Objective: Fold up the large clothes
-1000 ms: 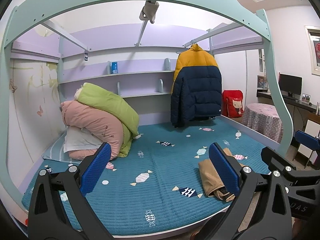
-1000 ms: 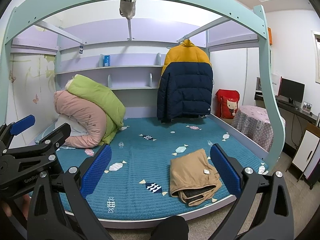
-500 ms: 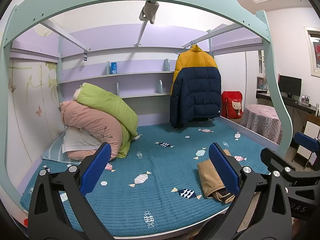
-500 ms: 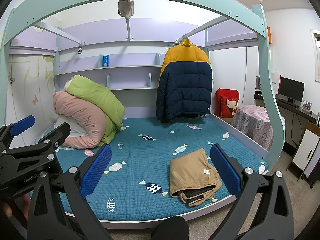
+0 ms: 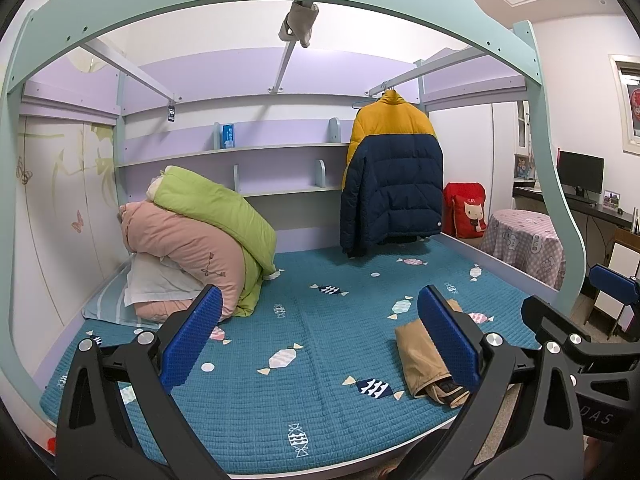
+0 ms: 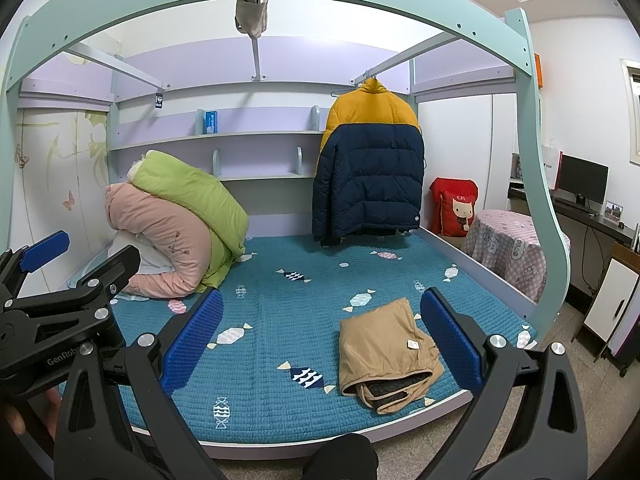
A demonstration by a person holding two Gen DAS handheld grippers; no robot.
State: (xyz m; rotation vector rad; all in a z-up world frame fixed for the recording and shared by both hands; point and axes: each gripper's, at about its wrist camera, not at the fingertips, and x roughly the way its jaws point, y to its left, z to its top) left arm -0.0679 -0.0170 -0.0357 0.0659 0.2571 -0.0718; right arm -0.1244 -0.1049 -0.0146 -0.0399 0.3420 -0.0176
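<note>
Where bedding (image 6: 168, 236) piles, jacket (image 6: 370, 172) hangs.

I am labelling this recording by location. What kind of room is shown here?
Most likely a child's bedroom: a bed with a candy-print cover under a loft frame, rolled quilts at its head, and a puffer jacket hanging from a rail.

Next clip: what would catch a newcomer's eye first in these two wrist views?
Most striking is the yellow-and-navy puffer jacket hanging from the frame rail at the back of the bed. On the teal candy-print mattress cover, a folded tan garment lies near the front right edge, and pink and green quilts are piled at the back left. Both grippers, left and right, are open and empty.
</note>
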